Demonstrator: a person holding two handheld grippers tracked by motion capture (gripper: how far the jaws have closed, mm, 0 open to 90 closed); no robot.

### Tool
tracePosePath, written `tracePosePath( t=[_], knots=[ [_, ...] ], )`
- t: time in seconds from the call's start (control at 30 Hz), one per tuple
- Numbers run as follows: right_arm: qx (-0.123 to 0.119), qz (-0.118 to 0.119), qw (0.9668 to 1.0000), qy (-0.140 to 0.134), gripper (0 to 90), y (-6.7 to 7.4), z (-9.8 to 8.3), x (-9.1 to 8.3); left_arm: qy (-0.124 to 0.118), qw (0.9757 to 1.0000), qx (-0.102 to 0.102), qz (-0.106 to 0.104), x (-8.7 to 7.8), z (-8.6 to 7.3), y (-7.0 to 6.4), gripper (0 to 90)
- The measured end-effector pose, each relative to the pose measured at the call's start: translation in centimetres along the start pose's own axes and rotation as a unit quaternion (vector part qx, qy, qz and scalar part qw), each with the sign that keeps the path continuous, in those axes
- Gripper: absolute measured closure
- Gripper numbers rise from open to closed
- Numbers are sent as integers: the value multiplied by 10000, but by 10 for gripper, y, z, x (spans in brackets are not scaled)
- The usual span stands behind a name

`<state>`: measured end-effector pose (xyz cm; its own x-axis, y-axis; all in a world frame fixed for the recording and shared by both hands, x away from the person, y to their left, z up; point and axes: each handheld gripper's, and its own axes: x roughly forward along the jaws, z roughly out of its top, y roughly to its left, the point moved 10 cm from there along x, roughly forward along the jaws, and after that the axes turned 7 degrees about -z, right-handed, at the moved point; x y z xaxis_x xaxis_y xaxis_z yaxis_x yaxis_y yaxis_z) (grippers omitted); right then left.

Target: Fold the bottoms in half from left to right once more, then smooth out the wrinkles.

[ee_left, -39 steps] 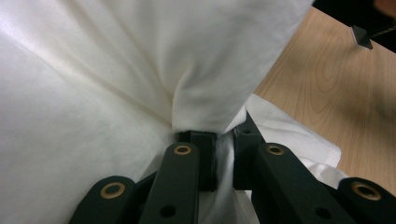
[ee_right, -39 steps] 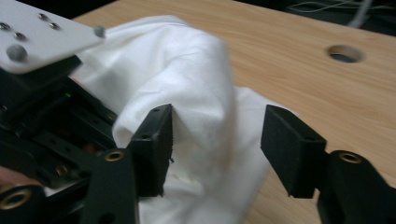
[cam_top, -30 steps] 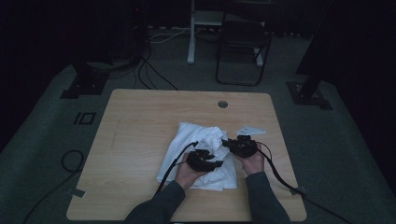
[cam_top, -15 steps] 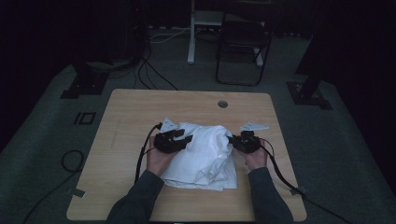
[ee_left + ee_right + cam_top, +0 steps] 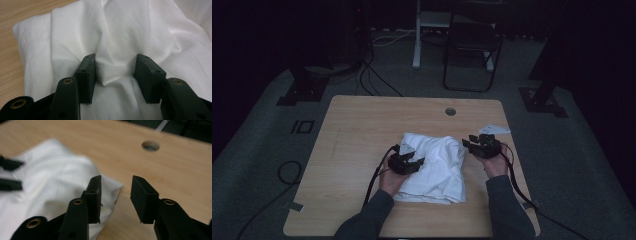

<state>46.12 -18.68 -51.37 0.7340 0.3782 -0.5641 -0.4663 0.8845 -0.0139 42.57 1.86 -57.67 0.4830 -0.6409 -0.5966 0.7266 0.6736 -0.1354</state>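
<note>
Now your left gripper (image 5: 115, 75) jaws have just been opening, a fold of cloth (image 5: 439, 160) between them, right gripper (image 5: 116, 197) jaws just been opening, empty, beside its edge.

- Left gripper (image 5: 408, 161) sits on the white cloth (image 5: 437, 165); a raised fold bunches between its parted jaws, which have just been opening, so nothing passes through that gap.
- Right gripper (image 5: 475, 144) hangs off the cloth's right edge, jaws just opened, bare wood showing between them: free air there.
- The far half of the table (image 5: 377, 115) is open wood, broken by a round hole (image 5: 450, 111) near the back edge.
- Left of the cloth, a wide bare strip runs to the table's edge.
- The left gripper's cable (image 5: 375, 175) trails across the near-left wood.
- Right of the right gripper, a narrow strip of wood remains.
</note>
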Motion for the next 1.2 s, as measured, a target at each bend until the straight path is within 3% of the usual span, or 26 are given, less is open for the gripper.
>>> tracePosePath(
  t=[0.17, 0.47, 0.6, 0.7, 0.77, 0.9, 1.07, 1.13, 1.2],
  knots=[
    [-150, 114, 9997, -125, 547, 9, 16, -3, -32, 10000, -21, -19, 0, 0, 1, 522],
    [-261, 453, 9986, 17, 488, 42, 21, 26, -170, 9998, -64, -121, -3, -1, 0, 500],
    [-321, 462, 9982, 217, 487, 44, 19, 40, -181, 9997, -45, -125, -3, -1, -1, 476],
    [-461, 626, 9957, 505, 810, 46, 10, 46, -213, 9995, -152, -152, -4, -1, 1, 473],
    [-575, 588, 9953, 507, 854, 43, 7, 41, -259, 9991, -271, -196, -5, -1, 2, 473],
    [-335, 711, 9966, 230, 852, 27, 13, 17, -279, 9990, -266, -206, -5, 0, 1, 473],
    [-529, 198, 9975, 422, 802, 13, -4, 4, -356, 9984, -391, -206, -7, -1, 2, 472],
    [-406, -17, 9986, 335, 702, 10, -9, -6, -374, 9981, -438, -219, -9, 0, 0, 459],
    [-264, 6, 9996, 118, 640, 13, -11, -21, -417, 9978, -463, -247, -12, 2, -2, 432]
  ],
)
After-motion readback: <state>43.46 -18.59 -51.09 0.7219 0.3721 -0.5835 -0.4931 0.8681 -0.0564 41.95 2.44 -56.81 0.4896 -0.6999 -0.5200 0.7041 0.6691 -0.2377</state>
